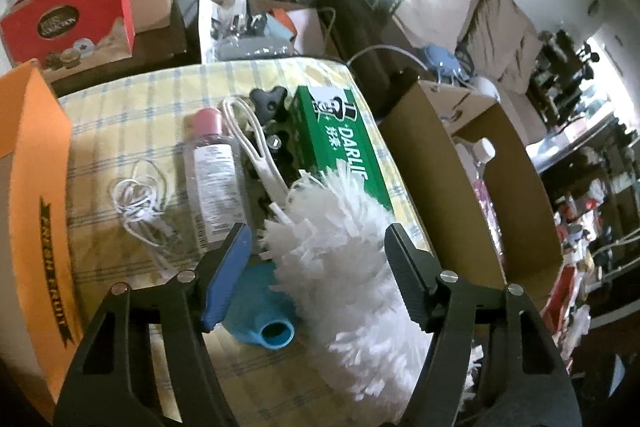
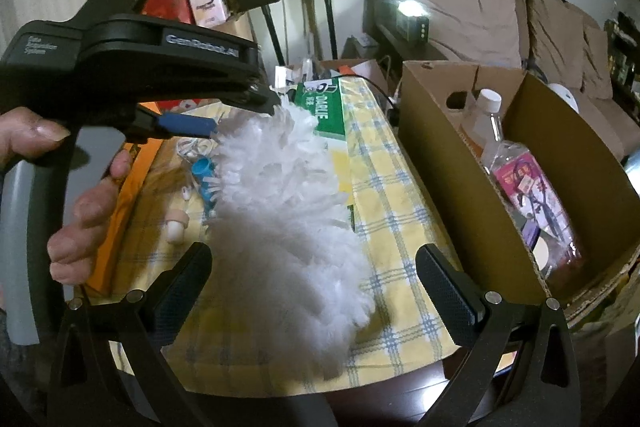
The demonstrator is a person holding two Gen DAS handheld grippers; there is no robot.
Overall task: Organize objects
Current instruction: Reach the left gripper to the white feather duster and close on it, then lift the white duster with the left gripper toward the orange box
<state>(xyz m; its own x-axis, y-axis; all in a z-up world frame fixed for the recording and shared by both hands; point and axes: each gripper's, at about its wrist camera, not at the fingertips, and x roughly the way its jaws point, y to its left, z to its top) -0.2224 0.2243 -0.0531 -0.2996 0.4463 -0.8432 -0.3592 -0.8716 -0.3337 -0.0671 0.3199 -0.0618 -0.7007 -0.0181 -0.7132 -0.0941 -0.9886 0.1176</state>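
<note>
Fluffy white duster (image 1: pixel 352 267) on checked-cloth worktop (image 1: pixel 132 99), left tongs (image 1: pixel 318 267) and right tongs (image 2: pixel 316 283) both gaping, brown cardboard box (image 2: pixel 568 163) beside

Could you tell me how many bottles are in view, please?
2: a pink-capped bottle lying on the table, and a white-capped bottle inside the cardboard box. Others may be hidden.

fluffy white duster (image 1: pixel 352 267) lying across checked tablecloth (image 1: pixel 132 99), partly over green box (image 1: pixel 344 143).
</note>
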